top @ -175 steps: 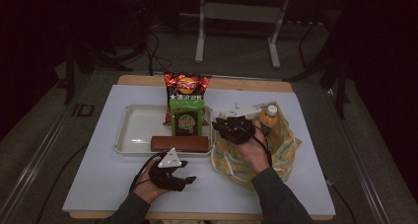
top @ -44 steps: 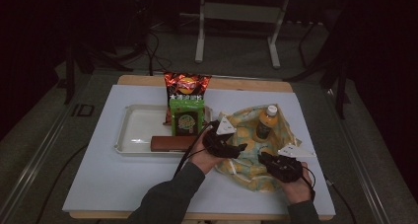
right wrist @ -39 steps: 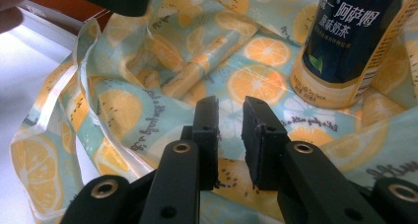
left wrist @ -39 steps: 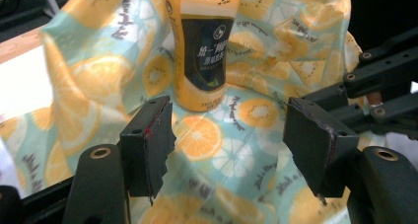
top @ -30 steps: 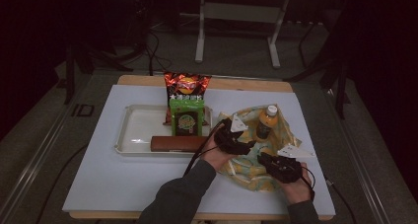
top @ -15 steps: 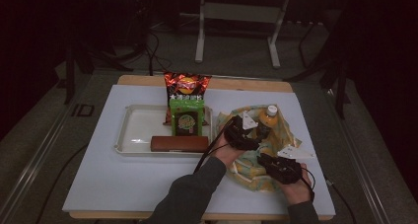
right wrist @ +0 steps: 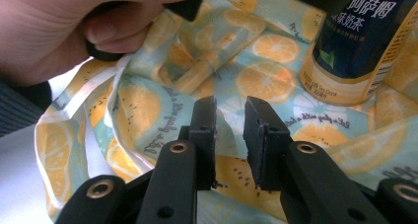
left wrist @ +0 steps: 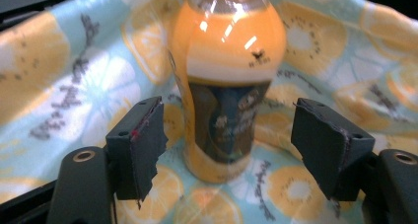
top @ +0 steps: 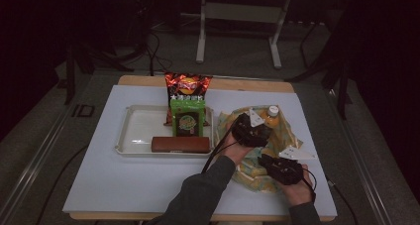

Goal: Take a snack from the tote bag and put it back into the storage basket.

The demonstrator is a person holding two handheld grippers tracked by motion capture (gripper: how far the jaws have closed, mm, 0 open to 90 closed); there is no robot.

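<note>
Our left gripper (left wrist: 231,145) has its jaws spread wide; they have just been opening, and the orange bottle (left wrist: 227,81) stands upright between them, with neither pad touching it. In the high view that left gripper (top: 251,130) sits over the lemon-print cloth bag (top: 287,136), and the bottle's orange cap (top: 272,111) pokes up just behind it.

Our right gripper (right wrist: 229,135) has its jaws nearly together, with a fold of the bag's fabric (right wrist: 148,110) running under and between them. We judge it is pinching the cloth to keep the bag's mouth spread, but we cannot tell for certain that the pads press. In the high view it (top: 280,168) rests at the bag's near edge.

As we read it, the work is moving goods between the bag and the tray (top: 131,136). 1 bottle is in the bag, apparently just released or about to be gripped; the frames do not decide which. 3 items are still on the tray.

Counted: 2 grippers, 1 bag, 1 bottle, 1 tray, 1 red chip bag (top: 187,84) standing at the tray's back, 1 green packet (top: 188,117) upright in front of it, and 1 brown bar (top: 180,144) lying along the tray's near rim, all on 1 white table (top: 99,185).
</note>
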